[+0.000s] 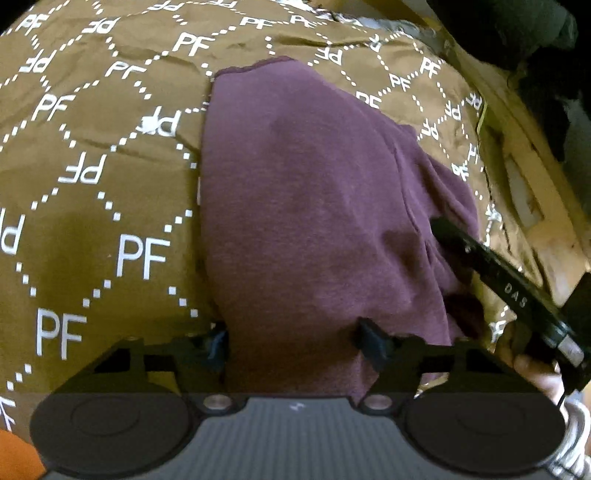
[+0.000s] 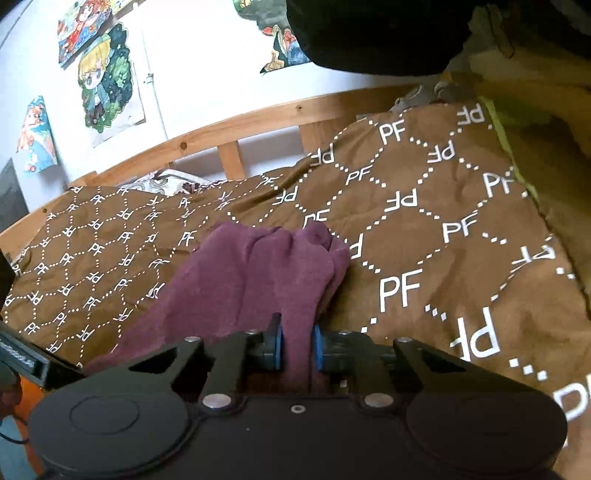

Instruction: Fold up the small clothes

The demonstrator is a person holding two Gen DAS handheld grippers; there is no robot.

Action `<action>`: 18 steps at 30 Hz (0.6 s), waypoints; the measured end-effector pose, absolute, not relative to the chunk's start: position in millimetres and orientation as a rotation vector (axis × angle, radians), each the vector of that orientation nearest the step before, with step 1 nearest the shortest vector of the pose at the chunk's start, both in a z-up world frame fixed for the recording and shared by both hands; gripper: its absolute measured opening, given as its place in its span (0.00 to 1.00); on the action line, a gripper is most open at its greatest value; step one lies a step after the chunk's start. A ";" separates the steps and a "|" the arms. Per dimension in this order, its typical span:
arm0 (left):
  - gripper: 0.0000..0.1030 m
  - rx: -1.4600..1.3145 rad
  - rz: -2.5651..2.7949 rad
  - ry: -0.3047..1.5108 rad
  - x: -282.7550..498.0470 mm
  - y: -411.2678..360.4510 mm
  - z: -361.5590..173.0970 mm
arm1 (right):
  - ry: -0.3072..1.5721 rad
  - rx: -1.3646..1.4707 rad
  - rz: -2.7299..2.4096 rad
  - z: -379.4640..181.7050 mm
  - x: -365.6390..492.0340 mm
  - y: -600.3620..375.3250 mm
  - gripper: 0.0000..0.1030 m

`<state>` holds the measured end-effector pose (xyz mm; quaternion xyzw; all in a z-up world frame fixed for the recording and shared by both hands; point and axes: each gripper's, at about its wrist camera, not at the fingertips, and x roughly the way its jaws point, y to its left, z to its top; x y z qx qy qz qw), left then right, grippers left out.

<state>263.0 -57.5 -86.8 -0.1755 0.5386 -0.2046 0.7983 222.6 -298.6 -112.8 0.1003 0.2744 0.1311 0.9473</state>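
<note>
A small maroon garment (image 1: 306,206) lies on a brown bedspread (image 1: 92,166) printed with white "PF" letters. My left gripper (image 1: 295,343) is open, its jaws wide apart over the garment's near edge, with cloth lying between them. My right gripper (image 2: 297,347) is shut on a bunched fold of the maroon garment (image 2: 258,273), which rises from the bedspread (image 2: 443,229) into the blue pads (image 2: 277,347). The right gripper's finger (image 1: 498,273) shows at the garment's right side in the left wrist view.
A wooden bed frame (image 2: 229,129) runs along the far side, with a white wall and cartoon posters (image 2: 103,81) behind. A dark bundle (image 2: 369,33) sits at the top right. The bed's right edge (image 1: 524,177) shows wood.
</note>
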 end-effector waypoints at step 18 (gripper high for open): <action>0.39 -0.135 -0.348 0.989 246.0 -31.3 3.6 | 0.514 0.115 0.227 -35.7 221.7 -224.1 0.13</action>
